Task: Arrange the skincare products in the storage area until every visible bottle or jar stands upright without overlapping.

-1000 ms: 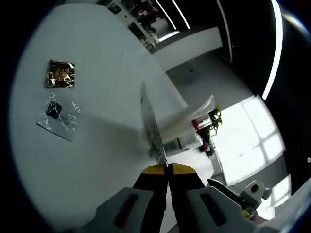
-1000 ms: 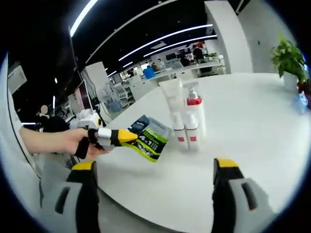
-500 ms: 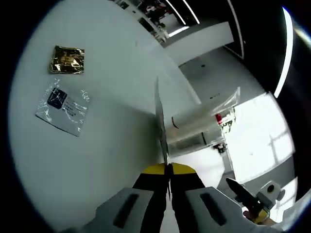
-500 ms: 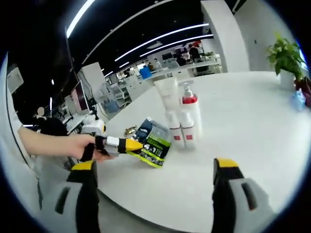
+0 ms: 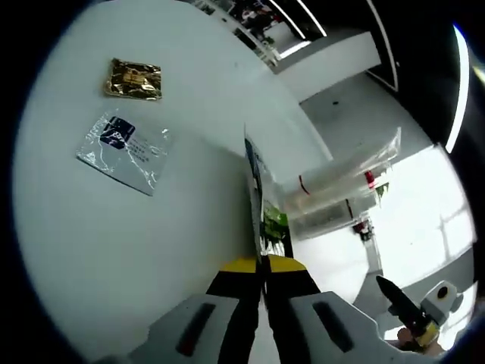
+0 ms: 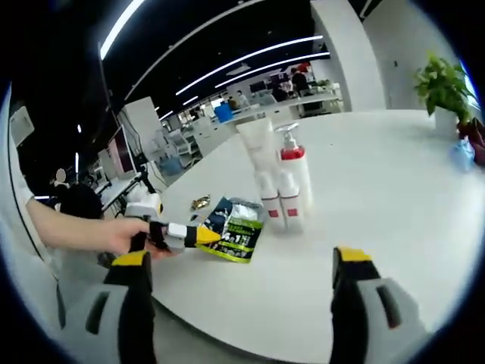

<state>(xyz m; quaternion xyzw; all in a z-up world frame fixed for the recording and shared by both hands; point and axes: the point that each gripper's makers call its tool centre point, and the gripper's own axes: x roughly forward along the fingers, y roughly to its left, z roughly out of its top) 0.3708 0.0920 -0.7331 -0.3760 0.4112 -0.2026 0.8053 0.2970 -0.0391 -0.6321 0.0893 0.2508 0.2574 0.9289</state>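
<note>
Green-and-black sachet point(image 6: 236, 231) pinched in left claw point(image 6: 204, 236), right claw point(image 6: 241, 265) gaping, white bottles point(image 6: 282, 182) upright.

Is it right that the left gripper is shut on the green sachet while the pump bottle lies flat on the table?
Not quite: the pump bottle stands upright beside the tube, as the right gripper view shows. The left gripper is indeed shut on the green sachet.

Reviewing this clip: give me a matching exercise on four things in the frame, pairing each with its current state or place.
Things:
1. green sachet
2. pump bottle
3. gold packet
4. right gripper

States:
A. lying flat on the white table, far from the bottles
B. open, holding nothing
C. pinched by the left gripper
D. standing upright beside a white tube

Pairs: 1-C, 2-D, 3-A, 4-B
</note>
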